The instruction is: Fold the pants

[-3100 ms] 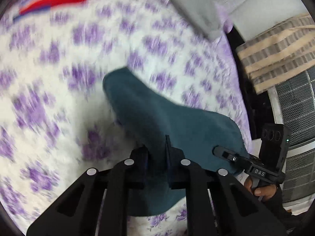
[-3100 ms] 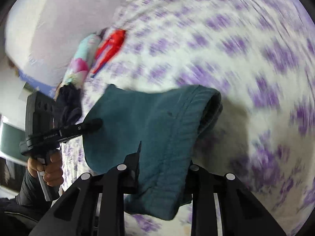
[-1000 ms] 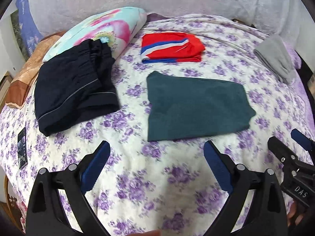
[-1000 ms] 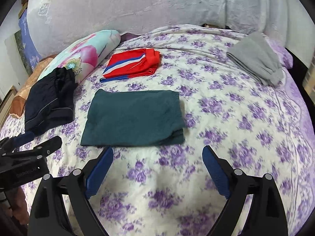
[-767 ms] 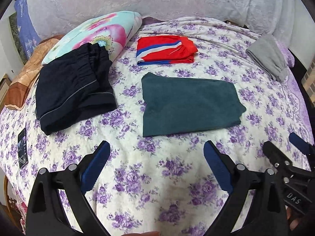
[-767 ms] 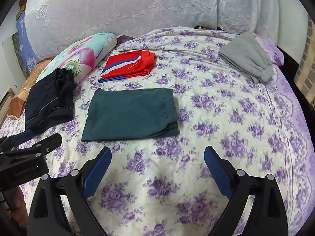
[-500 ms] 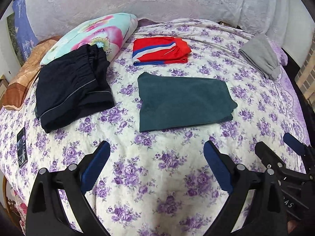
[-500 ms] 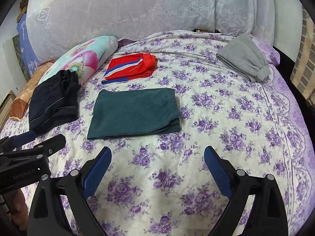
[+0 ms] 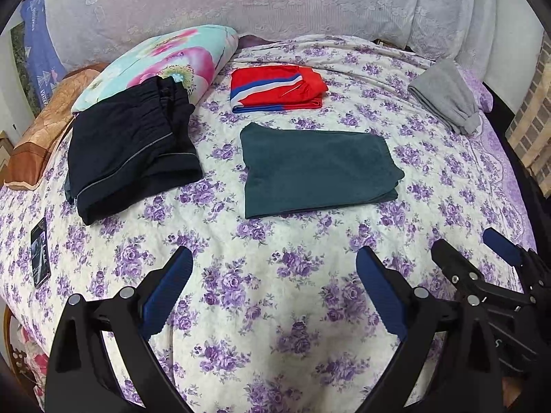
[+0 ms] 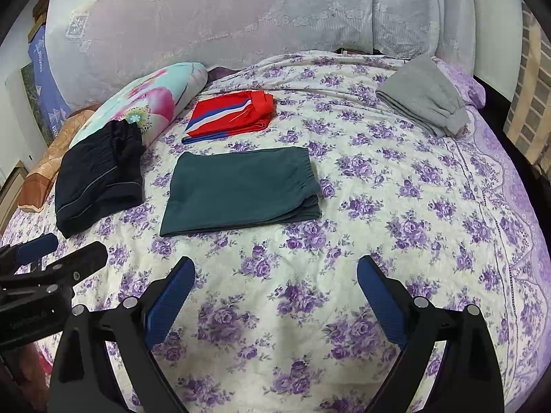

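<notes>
The teal pants (image 9: 316,168) lie folded into a flat rectangle in the middle of the bed; they also show in the right wrist view (image 10: 241,189). My left gripper (image 9: 275,275) is open and empty, held back from the pants above the near part of the bed. My right gripper (image 10: 275,285) is open and empty too, also well short of the pants. Each gripper shows at the edge of the other's view: the right one (image 9: 482,261) and the left one (image 10: 58,254).
On the flowered bedspread (image 9: 275,309) lie folded dark navy pants (image 9: 127,151), red-white-blue shorts (image 9: 275,89), grey pants (image 9: 444,96) at the far right, a flowered pillow (image 9: 165,58) and a phone (image 9: 39,251) at the left edge. A headboard cover (image 10: 241,17) stands behind.
Three seconds ago both grippers were shut on the teal pants. They have let go, opened and drawn back over the last second; the pants lie folded and still.
</notes>
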{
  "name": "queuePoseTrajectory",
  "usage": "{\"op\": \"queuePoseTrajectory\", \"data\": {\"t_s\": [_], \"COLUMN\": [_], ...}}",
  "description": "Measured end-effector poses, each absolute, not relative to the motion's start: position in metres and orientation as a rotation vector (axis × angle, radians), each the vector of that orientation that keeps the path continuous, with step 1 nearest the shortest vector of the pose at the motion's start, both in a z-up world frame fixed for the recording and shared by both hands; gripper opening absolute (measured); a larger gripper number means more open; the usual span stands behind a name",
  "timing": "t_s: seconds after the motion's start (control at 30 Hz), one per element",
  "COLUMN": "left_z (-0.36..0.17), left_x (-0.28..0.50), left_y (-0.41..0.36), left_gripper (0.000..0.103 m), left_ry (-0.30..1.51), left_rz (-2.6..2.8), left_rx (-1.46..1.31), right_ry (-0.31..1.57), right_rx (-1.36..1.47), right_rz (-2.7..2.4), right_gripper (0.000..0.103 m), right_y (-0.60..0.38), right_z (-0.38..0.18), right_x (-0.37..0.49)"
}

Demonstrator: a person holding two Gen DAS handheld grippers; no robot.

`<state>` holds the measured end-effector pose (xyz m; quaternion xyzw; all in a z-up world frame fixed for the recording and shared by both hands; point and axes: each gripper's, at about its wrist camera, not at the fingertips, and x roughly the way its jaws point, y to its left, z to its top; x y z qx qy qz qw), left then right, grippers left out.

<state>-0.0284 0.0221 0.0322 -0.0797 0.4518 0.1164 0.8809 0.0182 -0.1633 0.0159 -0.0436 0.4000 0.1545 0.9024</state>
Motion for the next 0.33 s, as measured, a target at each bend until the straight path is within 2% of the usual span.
{"op": "queuePoseTrajectory", "data": {"t_s": [0.33], "left_z": [0.0304], "left_x": [-0.0263], "left_y": [0.0268], "left_gripper": [0.093], "left_ry": [0.962], "left_rz": [0.241], "left_rx": [-0.182], "right_ry": [0.836], "right_rx": [-0.11], "right_rz": [0.305], "right_gripper": [0.096], "right_y": [-0.1578], "right_z": [0.0178], "right_x": [0.0174]}}
